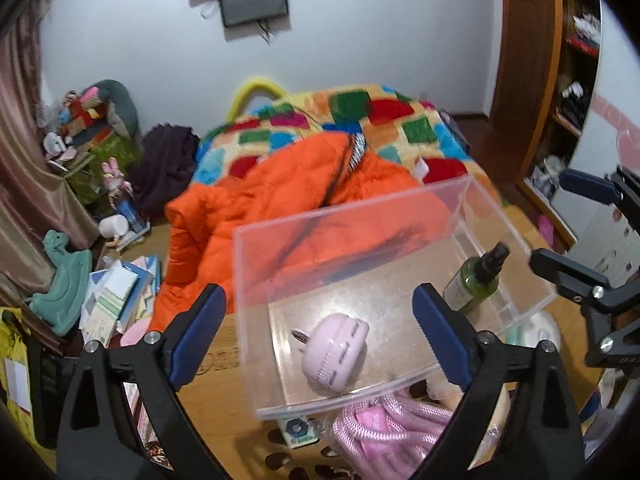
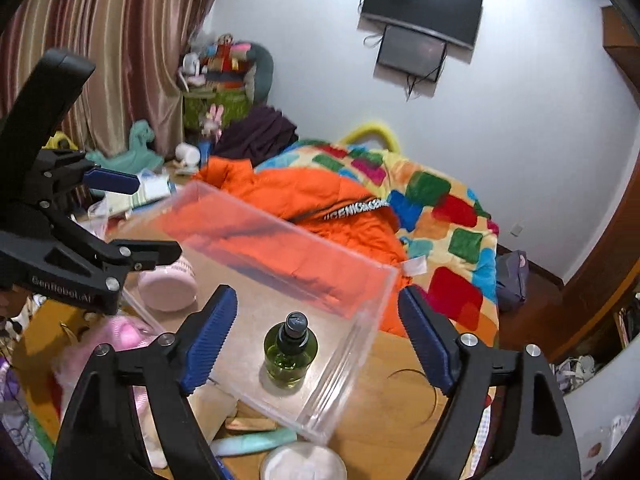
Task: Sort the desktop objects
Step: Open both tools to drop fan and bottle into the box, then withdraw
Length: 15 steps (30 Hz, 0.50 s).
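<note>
A clear plastic box [image 1: 460, 200] stands on the wooden desk [image 1: 216, 356]; it also shows in the right wrist view [image 2: 360, 320]. Inside it lie a round pink device [image 1: 334, 354], also seen in the right wrist view [image 2: 168, 288], and an upright green spray bottle [image 1: 478, 280], also seen in the right wrist view [image 2: 290, 352]. My left gripper [image 1: 320, 312] is open and empty, just above the pink device. My right gripper [image 2: 316, 332] is open and empty, with the bottle between and beyond its fingers. Each gripper shows in the other's view, the right [image 1: 576, 232] and the left [image 2: 136, 220].
Pink cords and a pouch [image 1: 384, 428] lie in front of the box. A teal tube [image 2: 256, 440] and a white lidded jar [image 2: 304, 464] lie near the box's front edge. Books [image 1: 120, 296] pile up at the left. An orange jacket [image 1: 288, 200] and a colourful blanket [image 1: 360, 120] lie behind.
</note>
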Tool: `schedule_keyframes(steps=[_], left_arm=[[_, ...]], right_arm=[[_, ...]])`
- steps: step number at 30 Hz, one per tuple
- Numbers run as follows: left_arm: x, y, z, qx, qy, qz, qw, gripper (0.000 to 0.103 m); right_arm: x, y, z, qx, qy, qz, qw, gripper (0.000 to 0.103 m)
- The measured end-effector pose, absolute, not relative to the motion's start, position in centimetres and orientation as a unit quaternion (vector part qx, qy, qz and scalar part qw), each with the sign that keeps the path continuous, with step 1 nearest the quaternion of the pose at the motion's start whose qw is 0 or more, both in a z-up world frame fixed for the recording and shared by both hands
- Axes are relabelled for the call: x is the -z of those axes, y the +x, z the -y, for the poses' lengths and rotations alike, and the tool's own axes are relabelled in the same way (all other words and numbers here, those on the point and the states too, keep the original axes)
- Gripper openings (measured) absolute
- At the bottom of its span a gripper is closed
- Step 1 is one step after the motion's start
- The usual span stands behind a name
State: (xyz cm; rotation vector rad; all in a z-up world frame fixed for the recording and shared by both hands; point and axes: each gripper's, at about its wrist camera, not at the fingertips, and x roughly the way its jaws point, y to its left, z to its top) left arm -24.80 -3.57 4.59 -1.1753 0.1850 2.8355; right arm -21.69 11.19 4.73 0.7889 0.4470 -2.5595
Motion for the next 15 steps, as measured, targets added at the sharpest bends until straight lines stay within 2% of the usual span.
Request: schedule_keyframes(steps=[8, 15], left_arm=[[-7.3, -20.6, 4.9, -0.935, -0.351, -0.039, 0.026, 0.099], [-6.5, -17.2, 5.1, -0.935, -0.352, -0.02, 0.026, 0.1]], right_arm=[[-6.8, -18.0, -13.4, 0.937, 0.256, -0.144, 0.189, 0.087], [-7.1, -14.5, -15.6, 0.948, 0.232, -0.133, 0.173, 0.093]])
